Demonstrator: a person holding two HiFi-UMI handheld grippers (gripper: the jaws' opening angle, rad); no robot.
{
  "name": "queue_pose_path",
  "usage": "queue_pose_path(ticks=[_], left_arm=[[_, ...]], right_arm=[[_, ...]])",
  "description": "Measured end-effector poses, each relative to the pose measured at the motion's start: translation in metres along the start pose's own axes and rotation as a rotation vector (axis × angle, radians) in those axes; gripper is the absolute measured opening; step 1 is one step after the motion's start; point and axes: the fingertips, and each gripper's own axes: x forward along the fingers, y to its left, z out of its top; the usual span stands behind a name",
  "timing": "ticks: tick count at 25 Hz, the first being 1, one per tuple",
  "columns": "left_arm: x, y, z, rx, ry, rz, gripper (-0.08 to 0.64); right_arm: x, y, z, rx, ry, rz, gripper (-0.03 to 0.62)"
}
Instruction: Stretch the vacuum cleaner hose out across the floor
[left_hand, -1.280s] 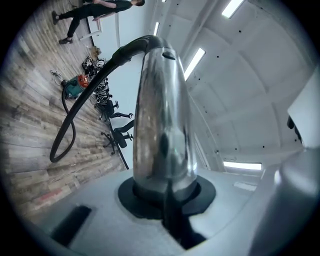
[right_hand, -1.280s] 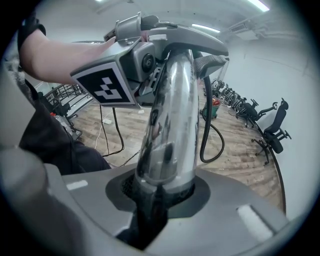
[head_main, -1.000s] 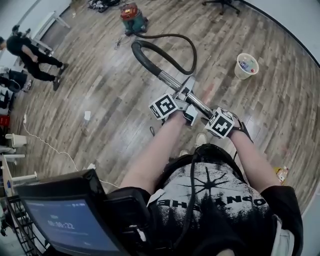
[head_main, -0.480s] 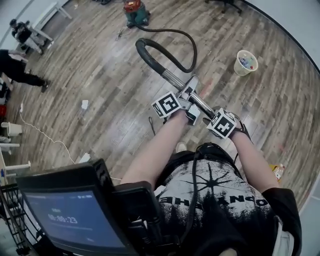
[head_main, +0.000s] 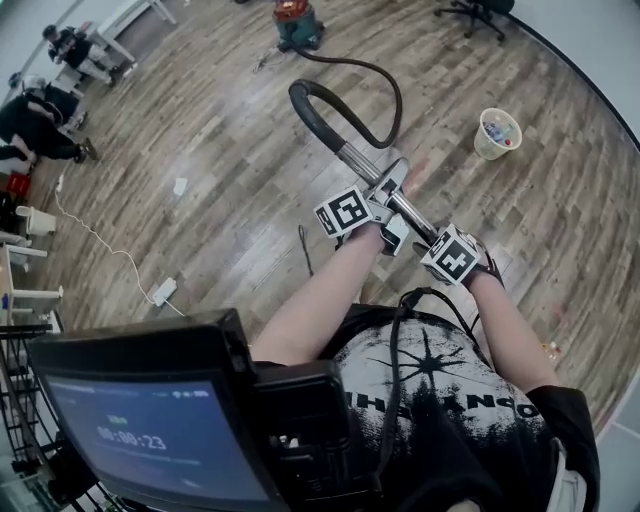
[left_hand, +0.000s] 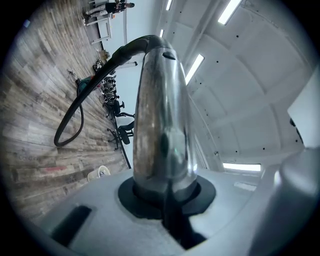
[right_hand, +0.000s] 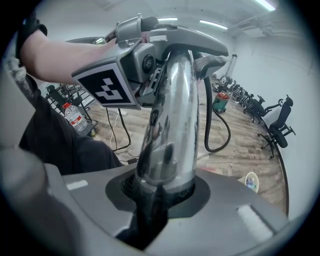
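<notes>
The red and green vacuum cleaner (head_main: 298, 22) stands far off on the wood floor. Its black hose (head_main: 388, 95) loops over the floor and rises into a curved black handle (head_main: 312, 110) that joins a chrome tube (head_main: 362, 165). My left gripper (head_main: 388, 192) is shut on this tube further up, and my right gripper (head_main: 428, 232) is shut on it lower down, close to my body. In the left gripper view the chrome tube (left_hand: 162, 125) fills the middle, clamped in the left gripper (left_hand: 165, 197), with the hose (left_hand: 75, 107) beyond. In the right gripper view the right gripper (right_hand: 160, 192) clamps the tube (right_hand: 170, 130) below the left gripper's marker cube (right_hand: 107, 82).
A paper bucket (head_main: 497, 132) stands on the floor to the right of the hose. An office chair (head_main: 475, 12) is at the far right. A white cable and power strip (head_main: 160, 292) lie at the left, near several people (head_main: 40, 105). A monitor (head_main: 150, 420) sits close in front.
Both grippers and the tube have drawn away from the vacuum, which now sits nearer the top edge. The people at the left have shifted.
</notes>
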Motion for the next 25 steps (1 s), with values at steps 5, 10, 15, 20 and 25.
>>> queue_pose_path(ticks=[5, 10, 15, 20, 25], left_arm=[[-0.019, -0.021, -0.061, 0.011, -0.014, 0.019, 0.043], [-0.038, -0.029, -0.111, 0.013, -0.024, 0.056, 0.043], [-0.055, -0.036, -0.134, 0.008, -0.005, 0.080, 0.043], [-0.071, -0.052, -0.145, 0.019, 0.018, 0.048, 0.043], [-0.110, -0.065, -0.158, 0.012, 0.033, 0.032, 0.041]], right_arm=[[-0.018, 0.037, -0.056, -0.002, -0.002, 0.028, 0.101], [-0.029, 0.067, -0.098, -0.026, -0.015, 0.055, 0.103], [-0.034, 0.096, -0.115, -0.002, -0.020, 0.079, 0.103], [-0.040, 0.116, -0.116, 0.010, -0.033, 0.042, 0.103], [-0.041, 0.159, -0.121, 0.019, -0.018, 0.030, 0.103]])
